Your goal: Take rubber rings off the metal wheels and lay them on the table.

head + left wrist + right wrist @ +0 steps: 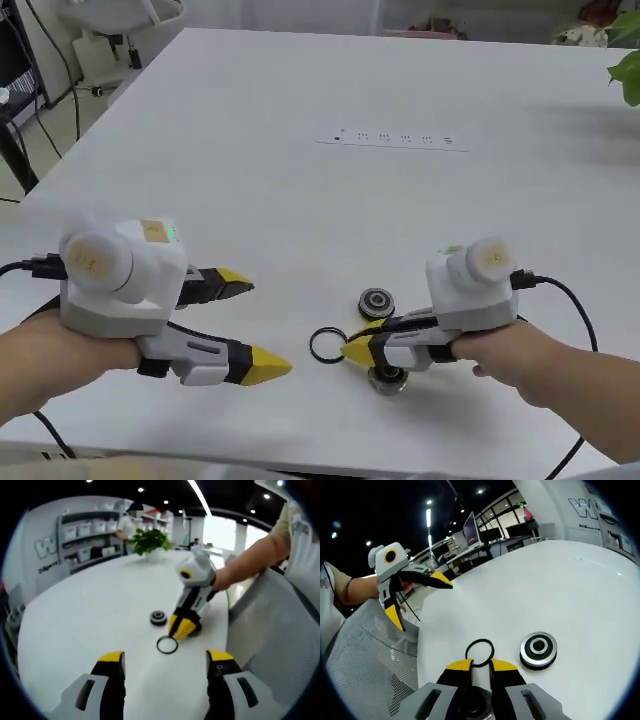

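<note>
A black rubber ring (326, 345) lies flat on the white table (300, 180), also seen as the ring (480, 652) and the ring (167, 645). My right gripper (356, 347) is shut, its yellow tips touching the ring's near edge. One metal wheel (388, 379) sits under its jaws, visible in the gap as the wheel (475, 704). A second metal wheel (377, 302) with a dark rim rests just beyond, the wheel (538, 650). My left gripper (255, 323) hovers open to the left of the ring, holding nothing, and is the left gripper (165, 656) in its own view.
A strip of small sockets (395, 139) is set into the table's middle. Green plant leaves (627, 60) show at the far right. A mesh chair back (375, 655) stands close to the near table edge. A person stands by shelves (95, 535) far off.
</note>
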The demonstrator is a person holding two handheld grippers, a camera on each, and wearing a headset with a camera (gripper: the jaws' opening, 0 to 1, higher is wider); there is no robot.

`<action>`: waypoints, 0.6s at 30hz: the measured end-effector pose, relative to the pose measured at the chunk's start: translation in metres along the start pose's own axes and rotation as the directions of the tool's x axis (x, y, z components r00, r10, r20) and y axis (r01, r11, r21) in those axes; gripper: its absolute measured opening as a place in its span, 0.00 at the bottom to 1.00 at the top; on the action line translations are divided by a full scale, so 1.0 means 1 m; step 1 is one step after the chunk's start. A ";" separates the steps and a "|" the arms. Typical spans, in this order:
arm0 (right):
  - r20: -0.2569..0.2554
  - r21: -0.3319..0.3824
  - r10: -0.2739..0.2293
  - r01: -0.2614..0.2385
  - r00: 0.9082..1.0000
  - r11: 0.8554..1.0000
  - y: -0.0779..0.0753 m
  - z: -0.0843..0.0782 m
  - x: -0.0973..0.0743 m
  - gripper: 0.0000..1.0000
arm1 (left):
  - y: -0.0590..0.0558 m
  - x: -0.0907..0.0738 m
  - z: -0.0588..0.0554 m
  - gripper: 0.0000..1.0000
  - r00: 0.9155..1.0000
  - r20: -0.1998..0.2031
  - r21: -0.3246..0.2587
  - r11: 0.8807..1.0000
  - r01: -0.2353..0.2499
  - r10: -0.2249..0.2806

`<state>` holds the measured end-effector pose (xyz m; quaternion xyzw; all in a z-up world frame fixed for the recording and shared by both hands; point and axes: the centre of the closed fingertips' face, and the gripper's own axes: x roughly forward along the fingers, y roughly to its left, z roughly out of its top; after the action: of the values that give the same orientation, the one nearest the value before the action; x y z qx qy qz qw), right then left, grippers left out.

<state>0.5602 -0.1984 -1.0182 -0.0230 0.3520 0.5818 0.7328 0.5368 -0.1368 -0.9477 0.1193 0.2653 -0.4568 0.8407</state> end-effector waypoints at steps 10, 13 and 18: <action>0.043 0.023 0.002 -0.003 0.999 1.000 -0.001 0.010 -0.009 0.20 | 0.000 0.001 -0.001 0.67 1.000 -0.011 -0.002 1.000 0.009 -0.009; 0.057 0.021 -0.001 0.000 0.998 1.000 -0.001 0.013 -0.014 0.20 | 0.001 0.002 -0.001 0.67 1.000 -0.018 0.002 1.000 0.008 -0.008; 0.109 0.029 -0.004 0.001 0.994 1.000 -0.002 0.024 -0.025 0.21 | 0.004 0.003 0.002 0.67 1.000 -0.016 0.001 1.000 0.007 -0.007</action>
<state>0.5714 -0.2092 -0.9871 0.0190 0.3200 0.5762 0.7518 0.5422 -0.1379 -0.9475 0.1224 0.2723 -0.4589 0.8368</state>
